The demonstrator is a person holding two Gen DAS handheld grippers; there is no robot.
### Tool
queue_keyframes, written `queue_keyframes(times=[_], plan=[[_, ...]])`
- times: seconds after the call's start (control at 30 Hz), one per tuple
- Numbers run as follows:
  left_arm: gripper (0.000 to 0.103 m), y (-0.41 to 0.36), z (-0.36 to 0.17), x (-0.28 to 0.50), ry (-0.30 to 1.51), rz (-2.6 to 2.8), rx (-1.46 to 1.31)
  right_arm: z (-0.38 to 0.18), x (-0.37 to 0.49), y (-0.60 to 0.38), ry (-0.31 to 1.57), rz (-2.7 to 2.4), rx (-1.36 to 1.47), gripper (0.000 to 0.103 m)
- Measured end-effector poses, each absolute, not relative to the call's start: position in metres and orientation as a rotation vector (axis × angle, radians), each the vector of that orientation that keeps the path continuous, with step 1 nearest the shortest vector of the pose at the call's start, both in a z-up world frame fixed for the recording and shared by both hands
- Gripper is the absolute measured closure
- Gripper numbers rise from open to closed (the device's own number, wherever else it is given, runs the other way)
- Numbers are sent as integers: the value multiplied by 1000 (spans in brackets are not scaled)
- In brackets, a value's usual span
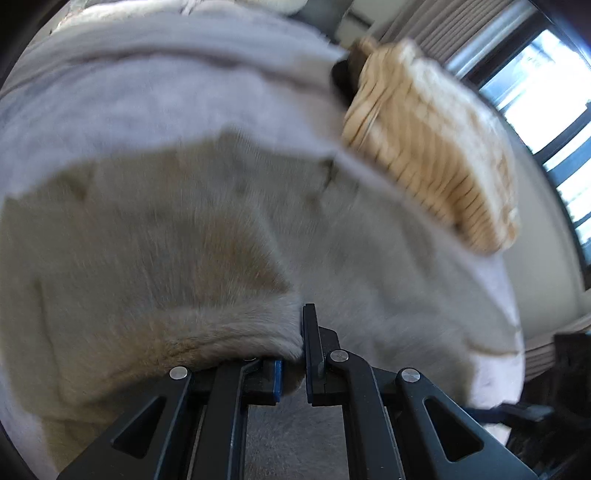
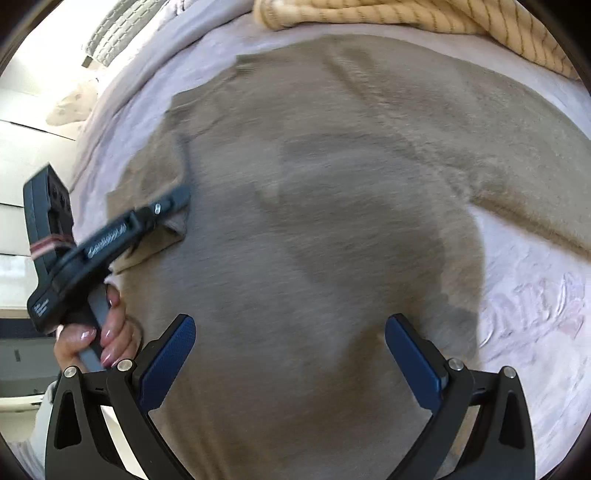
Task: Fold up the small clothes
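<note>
A beige fuzzy sweater lies spread over a pale lilac bed cover. In the left wrist view my left gripper is shut on a bunched fold of the sweater, with fabric squeezed between the pads. The right wrist view shows the same sweater filling the middle, and the left gripper pinching its left edge, lifted slightly, with a person's hand on the handle. My right gripper hovers over the sweater's near part with its blue pads wide apart and nothing between them.
A cream and yellow striped garment lies folded at the far side of the bed, also seen at the top of the right wrist view. A bright window stands beyond the bed. Bare bed cover shows right of the sweater.
</note>
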State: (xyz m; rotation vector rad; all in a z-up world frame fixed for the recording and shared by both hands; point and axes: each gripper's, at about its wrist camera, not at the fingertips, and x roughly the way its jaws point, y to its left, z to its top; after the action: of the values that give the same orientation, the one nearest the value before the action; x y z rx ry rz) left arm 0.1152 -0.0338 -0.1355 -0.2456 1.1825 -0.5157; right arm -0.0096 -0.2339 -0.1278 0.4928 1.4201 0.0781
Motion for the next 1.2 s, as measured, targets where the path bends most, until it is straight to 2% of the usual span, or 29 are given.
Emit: queue_keyframes(times=[0.03, 0.1, 0.2, 0.4, 0.6, 0.67, 0.7, 0.73, 0.77, 0.8, 0.93, 0.97, 1.07, 1.13, 1.17, 1.2], plan=[[73, -33, -143, 114, 1211, -502, -244, -128, -6, -235, 1422, 70, 475, 1], [55, -26, -144, 106, 1211, -511, -273, -124, 3, -232, 1399, 80, 432, 1], [17, -22, -121, 87, 1147, -484, -164, -113, 21, -214, 1349, 103, 302, 1], [16, 58, -81, 65, 1029, -415, -180, -95, 56, -123, 1207, 259, -107, 1], [16, 146, -122, 110, 1132, -135, -250, -120, 70, -26, 1025, 277, -608, 1], [16, 160, -139, 127, 1169, -116, -294, -134, 77, -16, 1001, 238, -699, 8], [16, 165, -148, 136, 1191, -114, -316, -138, 82, -14, 993, 215, -728, 21], [16, 167, -155, 145, 1205, -114, -329, -139, 85, -15, 986, 199, -732, 47], [16, 166, -158, 152, 1208, -120, -327, -138, 90, -18, 993, 189, -707, 64], [16, 164, -160, 155, 1204, -119, -315, -133, 95, -27, 1015, 188, -637, 86], [16, 156, -160, 163, 1190, -113, -283, -98, 108, -96, 1019, 112, -134, 86], [16, 156, -160, 162, 1191, -116, -278, -94, 106, -132, 1022, 82, 92, 86], [16, 149, -159, 164, 1198, -133, -248, -116, 88, -208, 1045, 10, 582, 85], [16, 146, -158, 166, 1202, -143, -245, -137, 72, -241, 1057, -24, 820, 80], [16, 145, -157, 168, 1204, -143, -245, -146, 65, -254, 1056, -50, 897, 74], [16, 141, -157, 172, 1205, -144, -247, -150, 58, -262, 1051, -68, 937, 57]])
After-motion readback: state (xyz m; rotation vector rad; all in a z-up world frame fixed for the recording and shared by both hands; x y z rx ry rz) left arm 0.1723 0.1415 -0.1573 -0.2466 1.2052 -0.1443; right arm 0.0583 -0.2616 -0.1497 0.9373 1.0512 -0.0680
